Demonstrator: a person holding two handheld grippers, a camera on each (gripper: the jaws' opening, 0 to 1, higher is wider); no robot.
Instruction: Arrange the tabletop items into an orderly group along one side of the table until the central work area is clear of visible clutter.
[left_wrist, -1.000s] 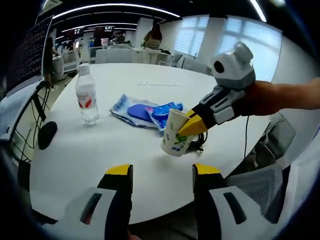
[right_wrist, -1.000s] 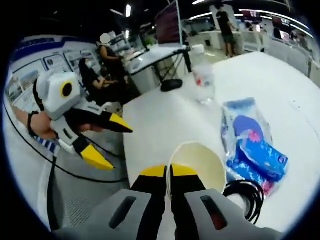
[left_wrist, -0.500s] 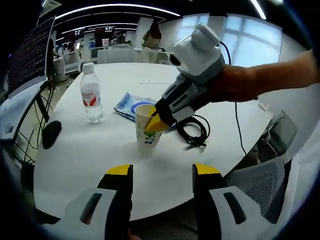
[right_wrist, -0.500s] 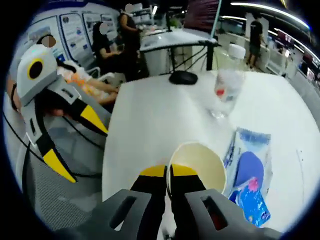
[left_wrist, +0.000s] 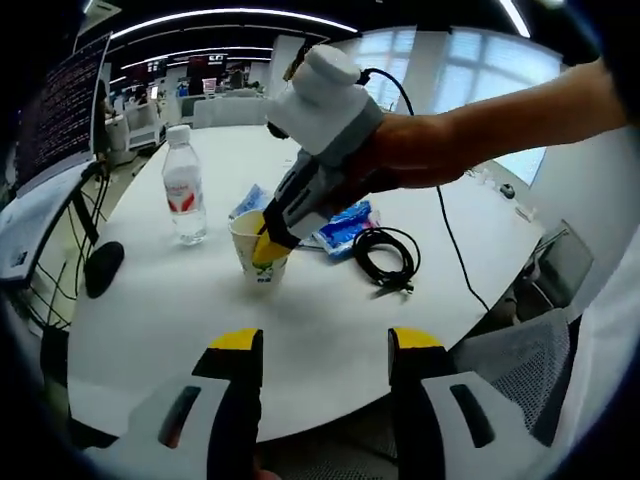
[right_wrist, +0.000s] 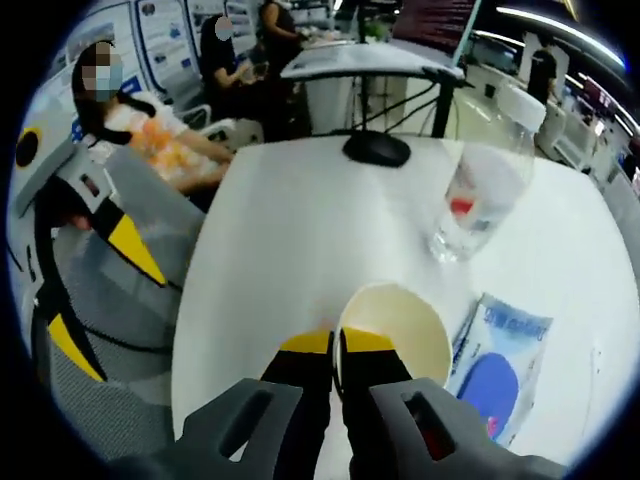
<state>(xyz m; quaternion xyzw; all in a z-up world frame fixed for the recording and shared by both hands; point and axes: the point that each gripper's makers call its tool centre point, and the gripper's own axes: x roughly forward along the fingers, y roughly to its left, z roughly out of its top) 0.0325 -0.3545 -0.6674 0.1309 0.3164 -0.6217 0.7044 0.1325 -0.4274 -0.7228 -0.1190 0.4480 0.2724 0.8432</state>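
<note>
right claw (right_wrist: 335, 345) pinching cup (right_wrist: 400, 320), white table (right_wrist: 290, 230)

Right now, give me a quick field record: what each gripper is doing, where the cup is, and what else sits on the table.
right gripper: fingers shut on the rim of the paper cup
left gripper: open, holding nothing, at the near table edge
cup position: upright, beside the water bottle
other items: blue packets, coiled black cable, black mouse
surface: round white table
</note>
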